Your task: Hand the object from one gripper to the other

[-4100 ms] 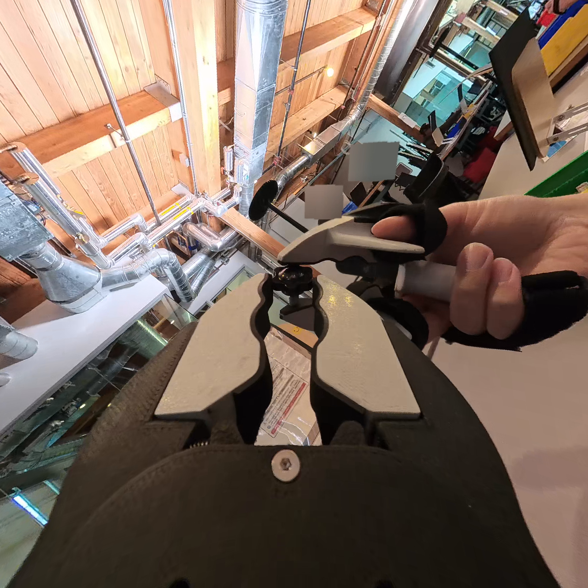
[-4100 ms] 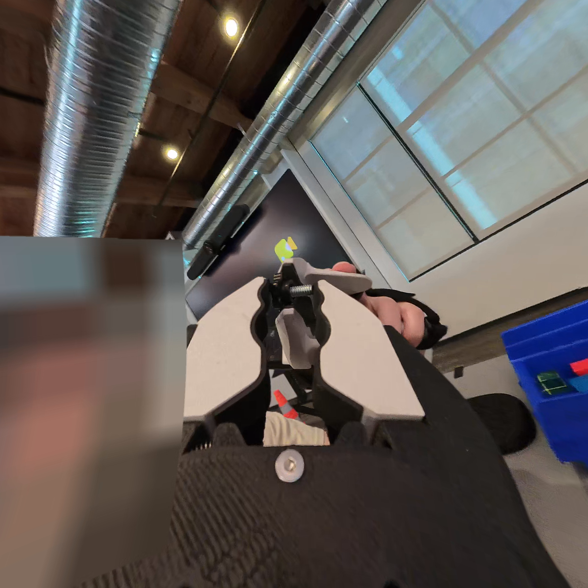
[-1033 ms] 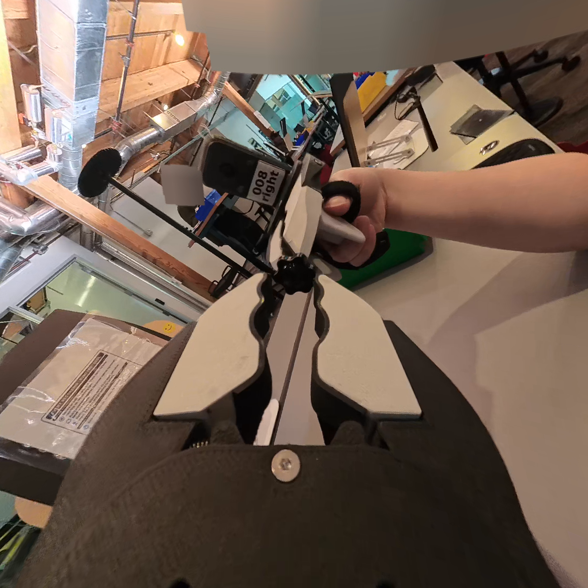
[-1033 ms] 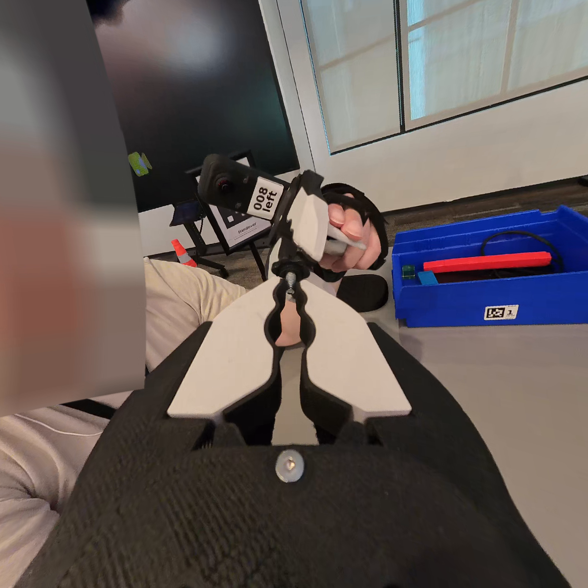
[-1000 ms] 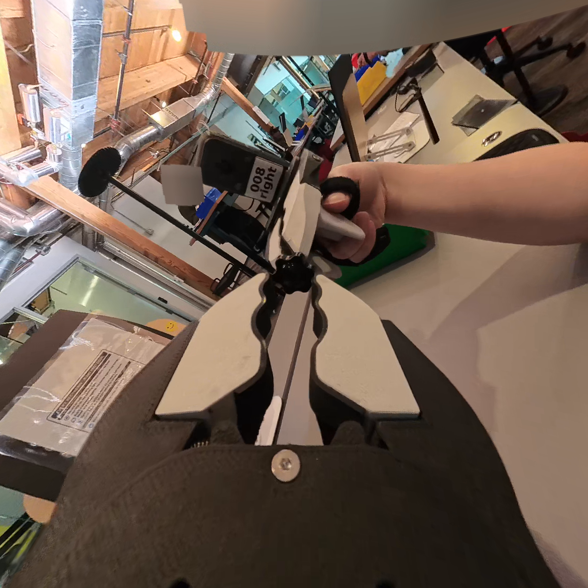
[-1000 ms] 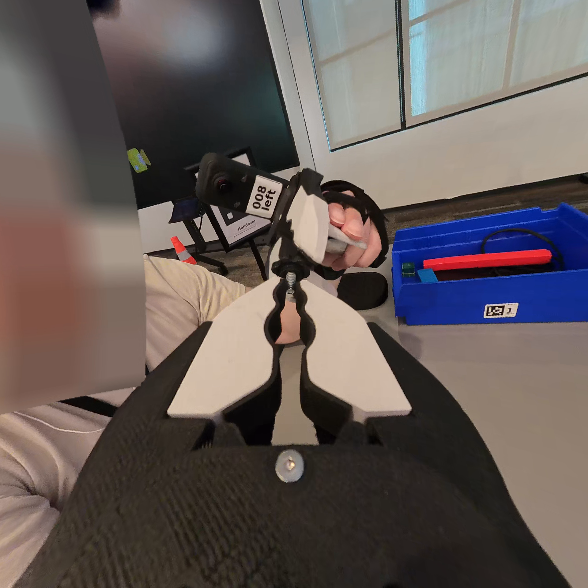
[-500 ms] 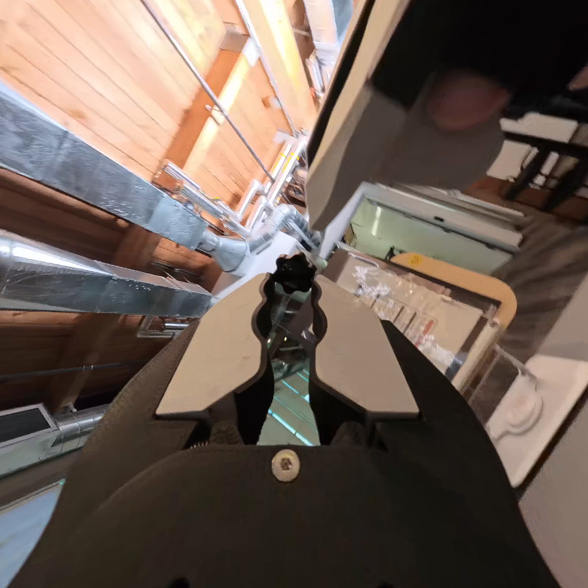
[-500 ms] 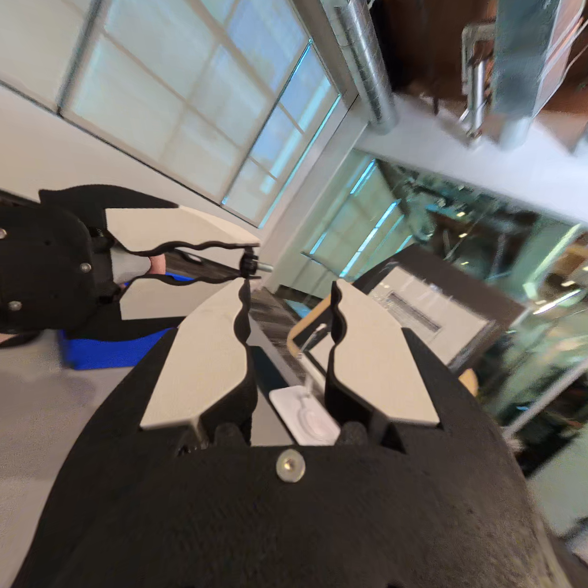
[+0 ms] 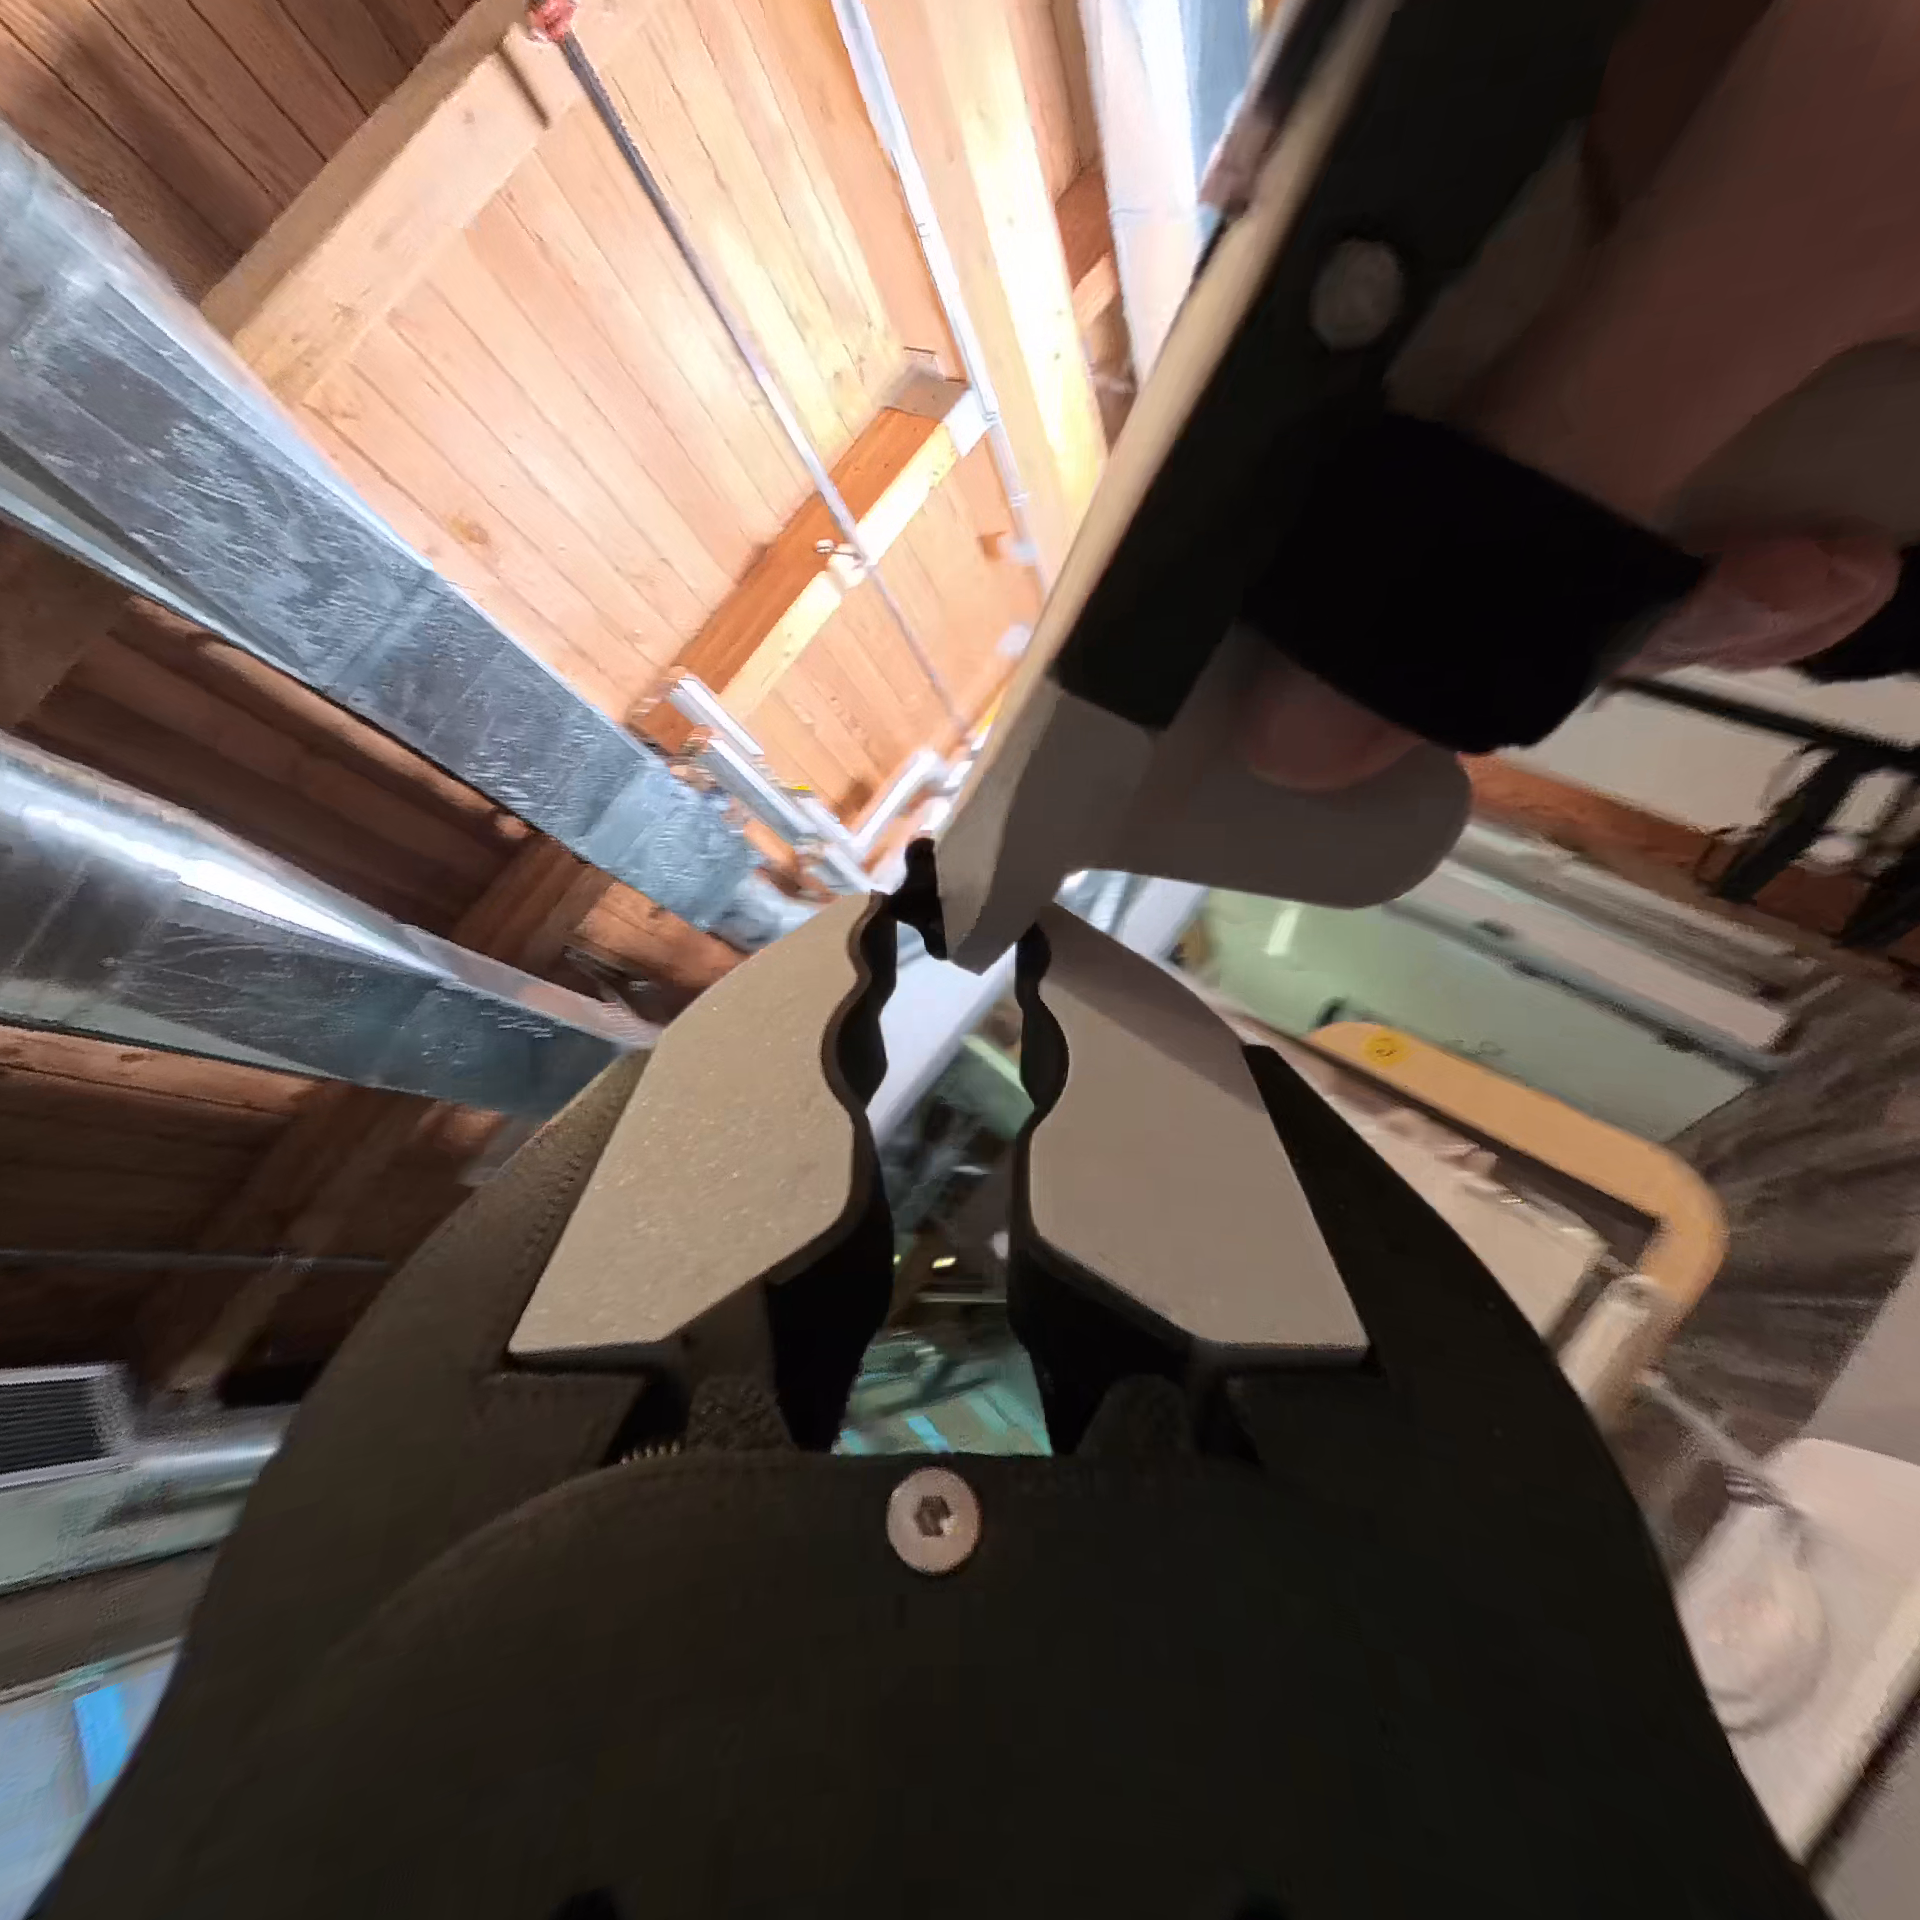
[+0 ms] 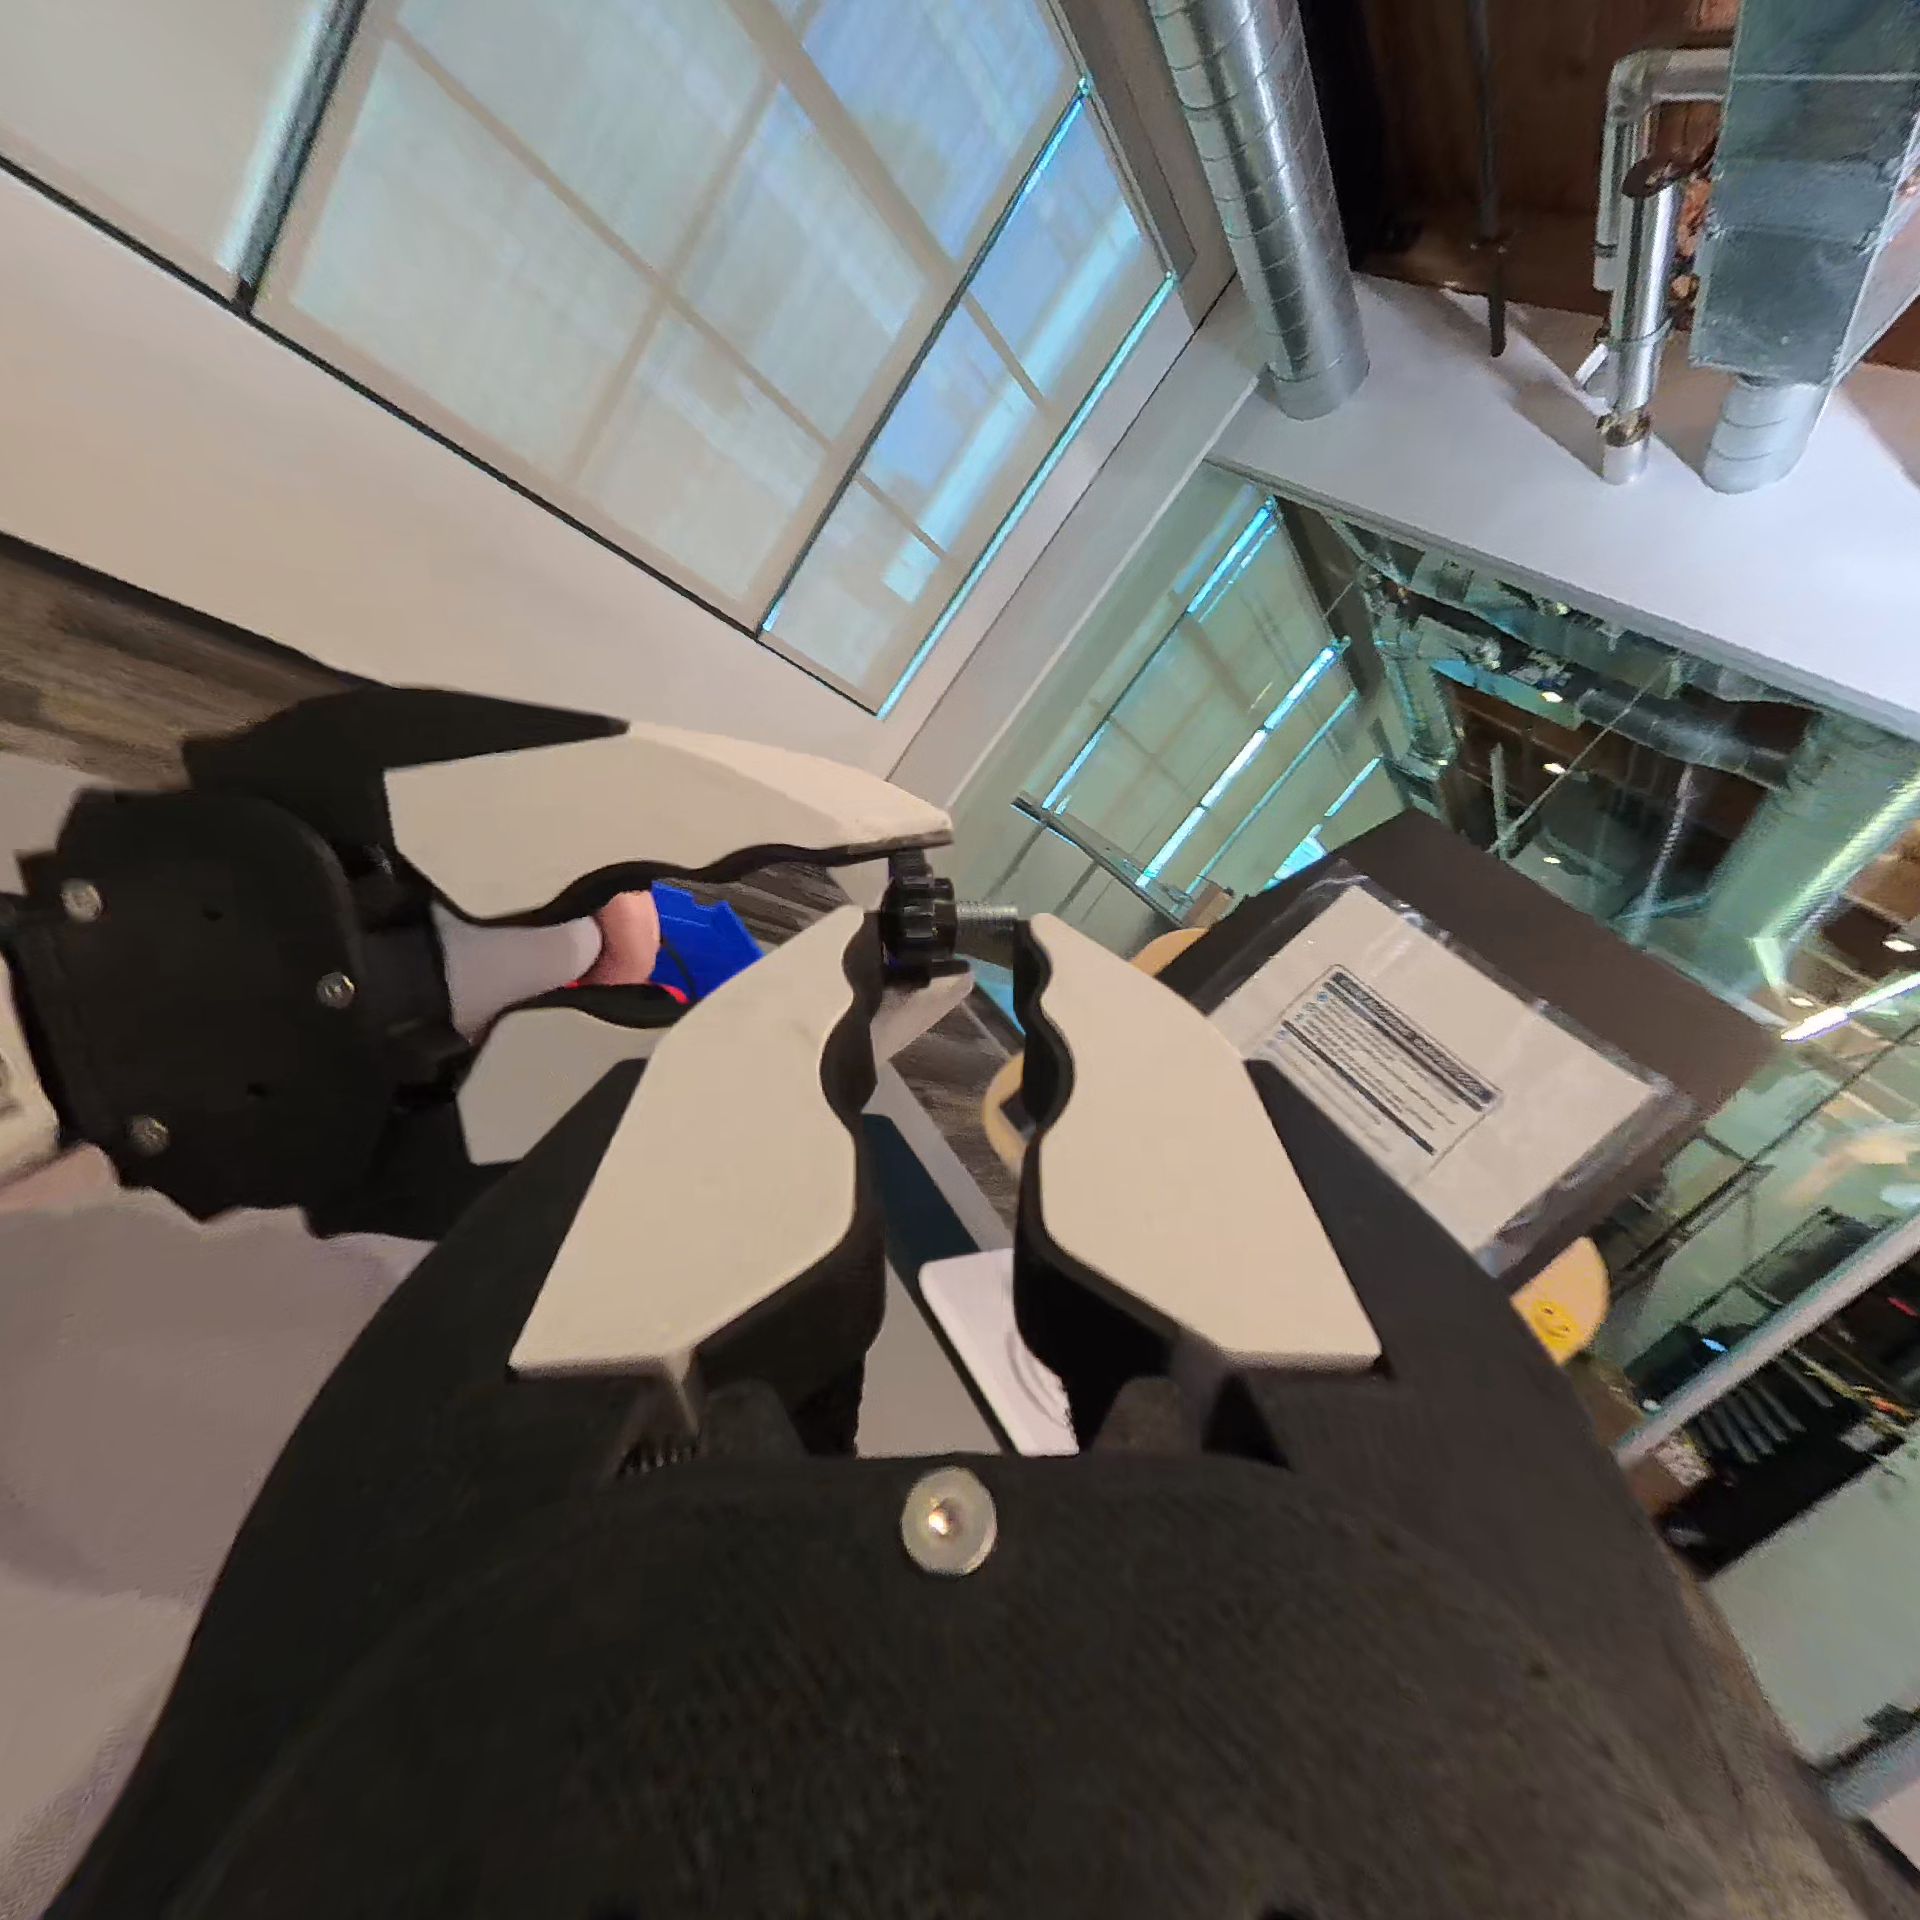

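The object is a small black knob (image 10: 920, 920) with a threaded metal stud (image 10: 987, 914). My left gripper (image 10: 940, 904) reaches in from the left in the right wrist view and is shut on the knob at its tips. My right gripper (image 10: 945, 925) is open, with its two tips on either side of the knob and stud. In the left wrist view, my left gripper (image 9: 951, 925) points up at the ceiling. Only an edge of the knob (image 9: 916, 883) shows there, behind one finger of the right gripper (image 9: 1039, 800).
A person's hand (image 9: 1766, 613) holds the right gripper's handle. Below lie a grey table (image 10: 156, 1455), a blue bin (image 10: 701, 925) behind the left gripper, a white flat item (image 10: 987, 1340) and a plastic-wrapped dark board (image 10: 1403, 1049). Metal ducts (image 9: 312, 540) run overhead. My left and right fingertips are right by each other.
Both grippers tilted up towards the ceiling. Over the last half second the right gripper closed in on the knob and its jaws narrowed around it. The left gripper kept hold of the knob.
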Motion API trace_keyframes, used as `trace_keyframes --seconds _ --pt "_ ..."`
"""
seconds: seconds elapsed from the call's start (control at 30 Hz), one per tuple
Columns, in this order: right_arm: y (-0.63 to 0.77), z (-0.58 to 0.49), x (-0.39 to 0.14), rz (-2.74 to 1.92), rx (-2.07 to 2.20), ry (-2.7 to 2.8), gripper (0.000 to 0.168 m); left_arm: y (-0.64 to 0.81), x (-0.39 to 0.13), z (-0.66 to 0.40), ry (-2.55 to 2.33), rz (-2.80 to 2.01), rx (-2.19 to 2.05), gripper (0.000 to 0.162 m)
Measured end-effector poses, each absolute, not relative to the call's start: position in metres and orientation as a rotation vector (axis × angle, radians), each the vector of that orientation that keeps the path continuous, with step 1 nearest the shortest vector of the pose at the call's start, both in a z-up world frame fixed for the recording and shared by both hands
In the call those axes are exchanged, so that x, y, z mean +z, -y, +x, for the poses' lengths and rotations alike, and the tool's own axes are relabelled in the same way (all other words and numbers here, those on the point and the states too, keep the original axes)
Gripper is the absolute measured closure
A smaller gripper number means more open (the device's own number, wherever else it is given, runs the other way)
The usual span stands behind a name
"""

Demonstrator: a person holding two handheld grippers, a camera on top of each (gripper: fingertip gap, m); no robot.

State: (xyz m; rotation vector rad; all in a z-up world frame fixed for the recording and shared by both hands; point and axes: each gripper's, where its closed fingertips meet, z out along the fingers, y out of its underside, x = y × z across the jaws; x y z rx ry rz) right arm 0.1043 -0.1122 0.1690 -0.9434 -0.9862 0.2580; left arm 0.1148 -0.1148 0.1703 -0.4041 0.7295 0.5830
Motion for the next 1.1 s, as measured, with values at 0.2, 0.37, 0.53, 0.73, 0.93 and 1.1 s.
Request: trace_keyframes --seconds 0.2,0.37,0.53,0.73,0.93,1.1 --pt "0.104 0.110 0.169 -0.894 0.172 0.989 0.144 0.107 0.160 0.120 -0.894 -0.553 0.298 0.128" --pt "0.096 0.124 0.163 -0.755 -0.143 1.086 0.144 0.110 0.150 0.111 -1.070 -0.780 -0.062 0.128" --pt "0.105 0.111 0.144 -0.496 -0.411 1.221 0.144 0.114 0.149 0.108 -0.986 -1.264 -0.722 0.121" --pt "0.104 0.099 0.138 -0.398 -0.532 1.208 0.143 0.102 0.131 0.113 -0.935 -1.450 -0.880 0.117" --pt "0.096 0.099 0.135 -0.407 -0.568 1.206 0.143 0.100 0.117 0.121 -0.995 -1.489 -0.828 0.138" --pt "0.095 0.103 0.143 -0.410 -0.538 1.145 0.144 0.097 0.127 0.121 -0.981 -1.411 -0.786 0.139"
